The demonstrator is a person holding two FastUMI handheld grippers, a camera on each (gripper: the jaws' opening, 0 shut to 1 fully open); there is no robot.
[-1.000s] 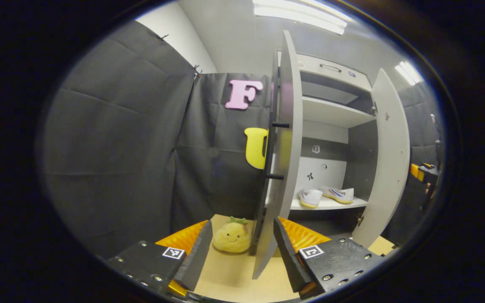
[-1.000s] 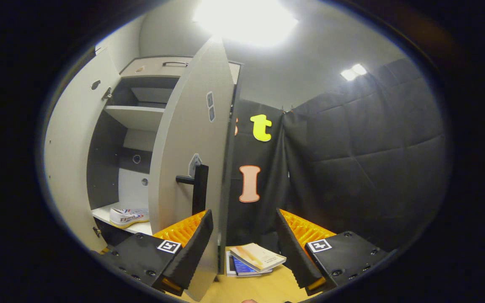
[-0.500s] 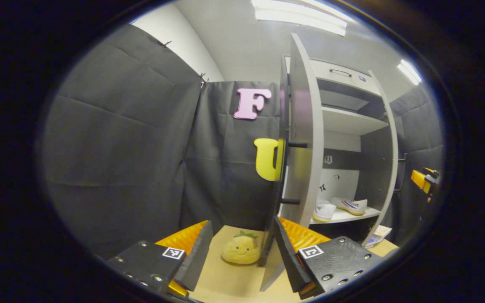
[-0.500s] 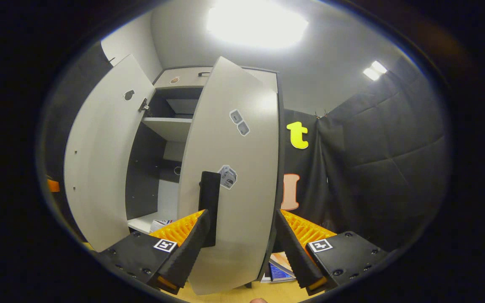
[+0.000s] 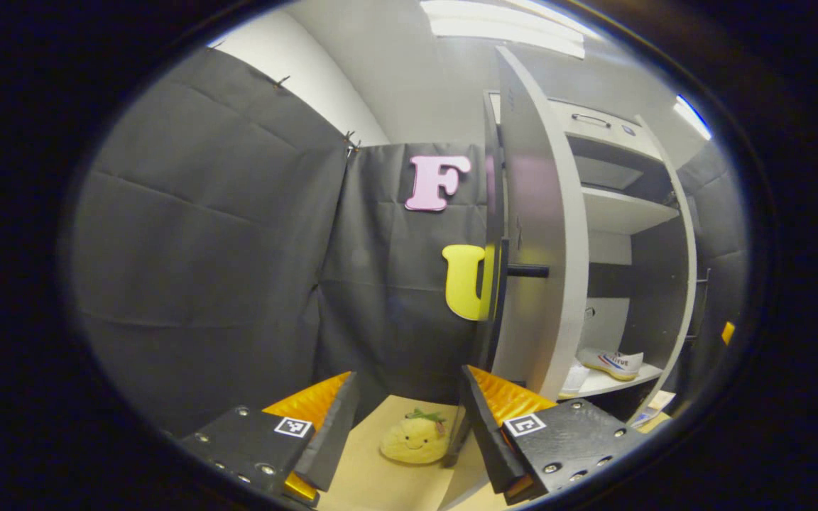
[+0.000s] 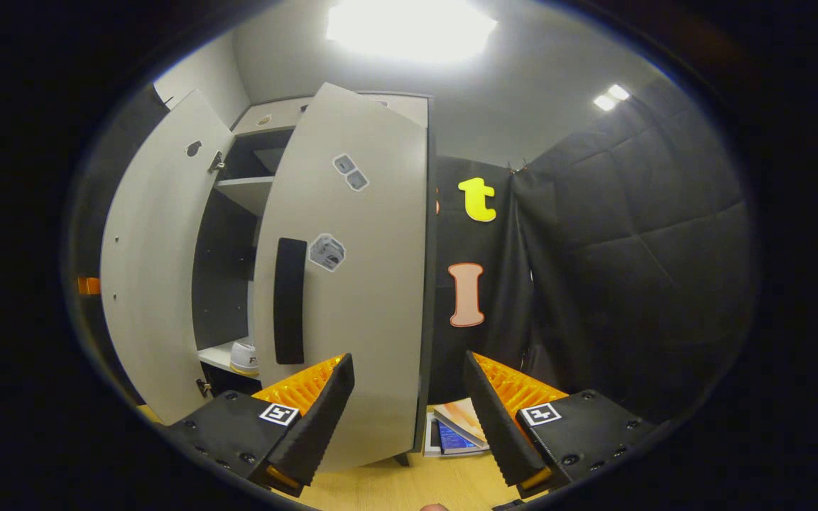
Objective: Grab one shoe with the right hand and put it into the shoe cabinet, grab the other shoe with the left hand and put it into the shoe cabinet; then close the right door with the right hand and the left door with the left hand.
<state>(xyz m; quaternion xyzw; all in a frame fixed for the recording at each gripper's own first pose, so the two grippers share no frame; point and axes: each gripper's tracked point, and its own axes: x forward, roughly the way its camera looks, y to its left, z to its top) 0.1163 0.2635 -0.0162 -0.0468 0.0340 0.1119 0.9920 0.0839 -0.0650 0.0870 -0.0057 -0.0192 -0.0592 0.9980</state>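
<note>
Both shoes [image 5: 615, 363] are sitting on the cabinet's lower shelf [image 5: 604, 384] as the doors are swinging shut. In the right gripper view, the right door [image 6: 359, 284] is now showing nearly its full front face and dark handle [image 6: 290, 300], having turned well inward from the edge-on angle of a second ago; it is covering most of the opening, with one shoe toe [image 6: 244, 357] peeking through the gap. The right claw [image 6: 409, 419] is hanging apart and empty just before that door, not gripping it. In the left gripper view, the left door [image 5: 540, 234] is also turning inward (its handle [image 5: 527, 270] jutting toward the camera), and the left claw [image 5: 409, 419] is standing apart, empty, above the desk [image 5: 359, 475] and a yellow plush toy [image 5: 415, 440]. The shoe stage looks finished; both doors appear to need a last push.
</note>
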